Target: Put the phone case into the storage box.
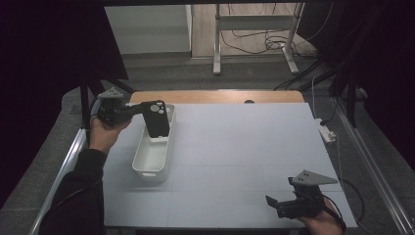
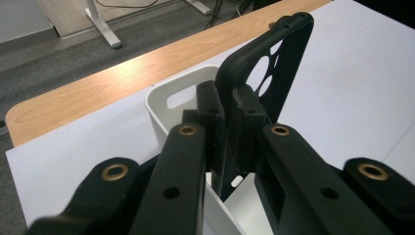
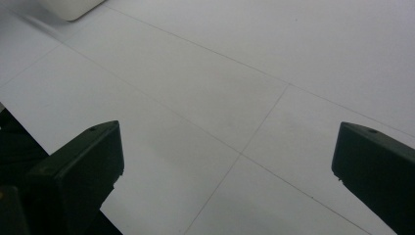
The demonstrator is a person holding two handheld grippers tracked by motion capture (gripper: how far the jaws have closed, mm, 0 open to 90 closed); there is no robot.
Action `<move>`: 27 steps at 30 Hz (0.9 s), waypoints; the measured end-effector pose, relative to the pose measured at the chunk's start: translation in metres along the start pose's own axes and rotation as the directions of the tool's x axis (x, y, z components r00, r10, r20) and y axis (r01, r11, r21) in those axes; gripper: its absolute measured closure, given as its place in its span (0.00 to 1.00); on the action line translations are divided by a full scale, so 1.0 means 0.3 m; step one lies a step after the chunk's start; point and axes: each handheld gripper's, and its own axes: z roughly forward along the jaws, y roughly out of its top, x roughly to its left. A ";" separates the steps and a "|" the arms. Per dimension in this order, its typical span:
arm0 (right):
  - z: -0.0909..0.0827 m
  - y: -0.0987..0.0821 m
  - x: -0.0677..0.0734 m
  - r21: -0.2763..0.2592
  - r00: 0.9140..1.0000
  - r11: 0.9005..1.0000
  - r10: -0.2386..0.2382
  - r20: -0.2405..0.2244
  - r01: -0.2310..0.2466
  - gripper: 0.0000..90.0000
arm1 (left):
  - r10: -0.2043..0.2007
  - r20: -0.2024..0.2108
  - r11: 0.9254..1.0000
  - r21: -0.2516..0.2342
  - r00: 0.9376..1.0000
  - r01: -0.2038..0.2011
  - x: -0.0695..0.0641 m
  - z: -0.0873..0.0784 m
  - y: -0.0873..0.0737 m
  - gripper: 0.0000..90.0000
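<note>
Item: black phone case (image 1: 156,119), held upright over the far end of the white bin (image 1: 152,164), at 10 o'clock on the table (image 1: 244,161). Left gripper (image 2: 226,105): jaws clamped on the case's edge. Right gripper (image 1: 274,201): jaws spread wide, nothing between them, at 5 o'clock. Progress: case judged lifted and carried to the bin; release not yet made. Obscured: the case's lower end behind the jaws; bin floor partly hidden.

Phone case (image 1: 157,119) above bin (image 1: 152,159), seemingly table's (image 1: 235,161) left
</note>
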 end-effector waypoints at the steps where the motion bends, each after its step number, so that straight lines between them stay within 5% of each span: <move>1: 0.000 0.000 0.000 0.000 1.000 1.000 -0.001 -0.001 0.001 0.00 | 0.003 -0.001 1.000 0.000 1.000 -0.003 0.004 0.005 0.003 0.93; 27: -0.002 -0.002 0.002 -0.004 1.000 1.000 -0.008 -0.003 0.008 0.00 | 0.001 -0.033 1.000 -0.003 0.999 -0.001 0.072 0.121 0.032 0.93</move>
